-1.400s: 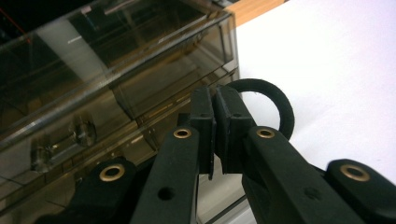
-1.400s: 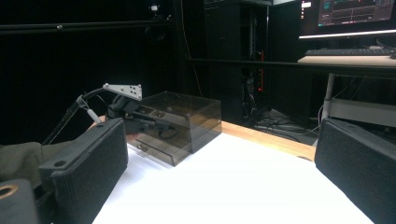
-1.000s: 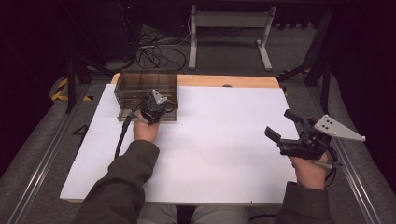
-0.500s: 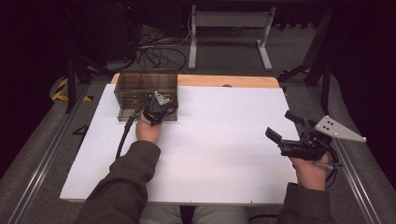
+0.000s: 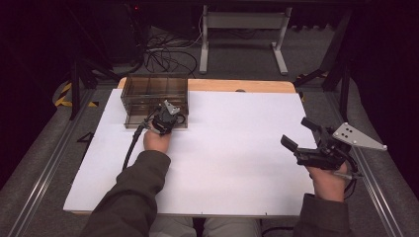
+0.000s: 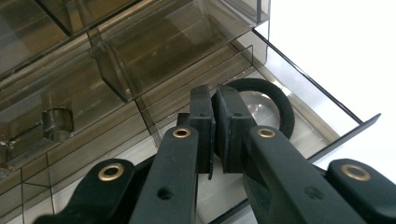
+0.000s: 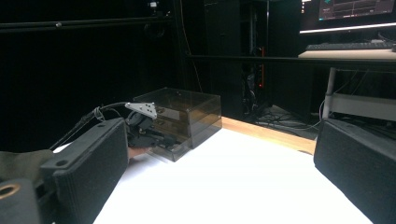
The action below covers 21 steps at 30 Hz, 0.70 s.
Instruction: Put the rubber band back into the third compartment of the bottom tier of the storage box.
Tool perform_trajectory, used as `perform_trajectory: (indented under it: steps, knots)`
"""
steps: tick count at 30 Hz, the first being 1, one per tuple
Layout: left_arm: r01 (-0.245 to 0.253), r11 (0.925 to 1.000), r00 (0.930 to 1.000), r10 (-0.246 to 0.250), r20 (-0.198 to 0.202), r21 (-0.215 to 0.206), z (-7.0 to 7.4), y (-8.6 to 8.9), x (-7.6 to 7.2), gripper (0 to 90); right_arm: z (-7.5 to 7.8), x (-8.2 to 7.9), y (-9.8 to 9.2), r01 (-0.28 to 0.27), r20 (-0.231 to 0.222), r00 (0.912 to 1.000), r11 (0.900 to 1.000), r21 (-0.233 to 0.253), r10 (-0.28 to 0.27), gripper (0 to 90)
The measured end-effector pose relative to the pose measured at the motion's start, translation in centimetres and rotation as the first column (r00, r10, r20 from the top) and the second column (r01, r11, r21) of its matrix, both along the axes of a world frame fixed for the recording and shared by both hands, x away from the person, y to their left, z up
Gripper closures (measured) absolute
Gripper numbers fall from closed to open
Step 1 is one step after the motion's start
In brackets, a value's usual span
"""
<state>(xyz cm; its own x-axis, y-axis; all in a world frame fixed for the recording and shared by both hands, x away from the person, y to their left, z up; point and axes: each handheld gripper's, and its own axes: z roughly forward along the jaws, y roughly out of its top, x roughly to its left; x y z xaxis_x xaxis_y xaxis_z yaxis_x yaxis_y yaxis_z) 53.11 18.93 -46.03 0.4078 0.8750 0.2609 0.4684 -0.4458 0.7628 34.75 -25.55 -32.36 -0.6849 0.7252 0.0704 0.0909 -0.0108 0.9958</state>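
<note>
My left tongs (image 6: 212, 135) are nearly closed, jaws almost touching, their tips down inside the pulled-out drawer (image 6: 303, 135) of a smoky transparent organizer box (image 5: 154, 98). A black hair tie (image 6: 275, 105) lies on the drawer floor just behind and to the right of the jaw tips; I cannot tell whether the jaws pinch any part of it. The compartments above the drawer look bare through the tinted walls. From the high view, my left tongs (image 5: 165, 118) sit at the box's front right corner, at the far left of the white counter (image 5: 237, 158). My right tongs (image 5: 300, 133) hover open and hold nothing near the counter's right edge, well apart from the box.
</note>
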Motion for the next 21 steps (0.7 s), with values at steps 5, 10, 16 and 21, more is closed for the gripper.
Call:
perform_trajectory:
  steps: [5, 10, 16, 21]
  knots:
    - [-0.003, 1.0, 1.0, 0.003, -0.001, 0.002, -0.06, -0.05, 0.02, 85.1, -0.02, -0.02, 0.04, 0.0, 0.0, 1.0, 1.0, 0.0, 0.0, 3.7]
    - [-0.015, 0.9999, 0.9999, 0.015, -0.001, -0.007, -0.07, 0.0, 0.0, 82.3, 0.01, -0.06, 0.02, -0.001, 0.0, 1.0, 1.0, 0.002, 0.001, 3.7]
    - [-0.029, 0.9995, 0.9996, 0.029, 0.0, -0.01, -0.1, 0.06, 0.05, 80.2, -0.01, 0.03, 0.27, -0.011, 0.0, 0.9999, 1.0, 0.001, 0.011, 3.7]
    - [-0.035, 0.9983, 0.9993, 0.035, -0.011, -0.047, -0.08, 0.36, 0.17, 75.4, -0.02, 0.05, 0.54, -0.021, -0.003, 0.9998, 1.0, 0.004, 0.021, 3.7]
